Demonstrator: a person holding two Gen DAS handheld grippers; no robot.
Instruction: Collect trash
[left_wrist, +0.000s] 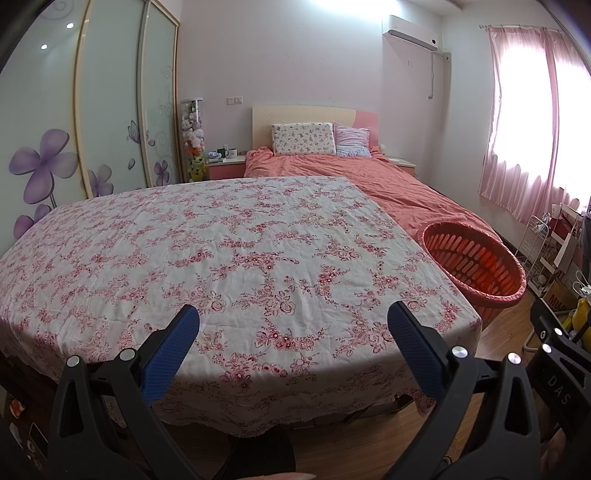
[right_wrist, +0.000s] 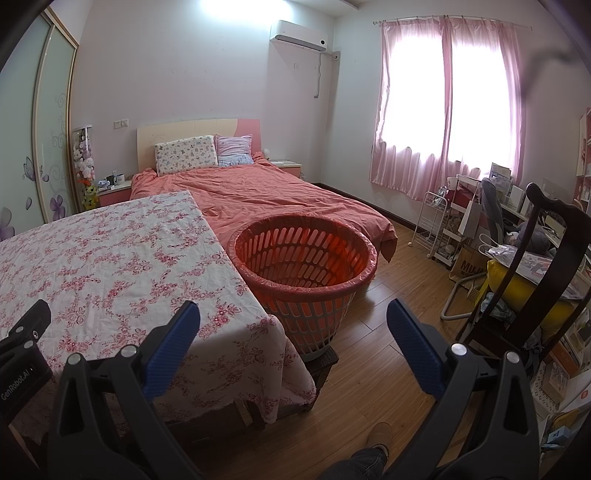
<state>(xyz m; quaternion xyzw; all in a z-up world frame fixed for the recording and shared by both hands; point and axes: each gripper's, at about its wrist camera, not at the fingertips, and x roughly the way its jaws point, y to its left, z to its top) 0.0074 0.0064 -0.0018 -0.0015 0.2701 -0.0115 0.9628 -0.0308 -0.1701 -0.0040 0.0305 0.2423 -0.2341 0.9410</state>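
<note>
- Floral cloth, white with red roses, covers the desk (left_wrist: 229, 251), and it hangs over the near edge and the right corner.
- Left tool (left_wrist: 293, 325) hovers above the near edge of the desk, its blue-padded fingers (left_wrist: 173, 354) spread wide apart and holding nothing.
- Right tool (right_wrist: 293, 325) hovers over the right corner of the desk and the wooden floor (right_wrist: 388, 314), its blue fingers (right_wrist: 413, 350) likewise spread wide and holding nothing.
- An orange slatted basket (right_wrist: 303, 266) lined with a thin bag stands just beside the right edge of the desk, raised on a dark low stool (right_wrist: 325, 360); no contents show inside it from this angle.
- No loose trash is visible on the cloth in either view.
- Behind the desk lies a bed (right_wrist: 266, 195) with a salmon cover and two pillows (right_wrist: 186, 153) against the headboard.
- Pink curtains (right_wrist: 447, 107) hang over a bright window on the right wall.
- At the right, a dark wooden chair (right_wrist: 546, 236) stands among cluttered shelves.
- A shoe (right_wrist: 380, 434) and trouser leg show at the bottom of the right view.
</note>
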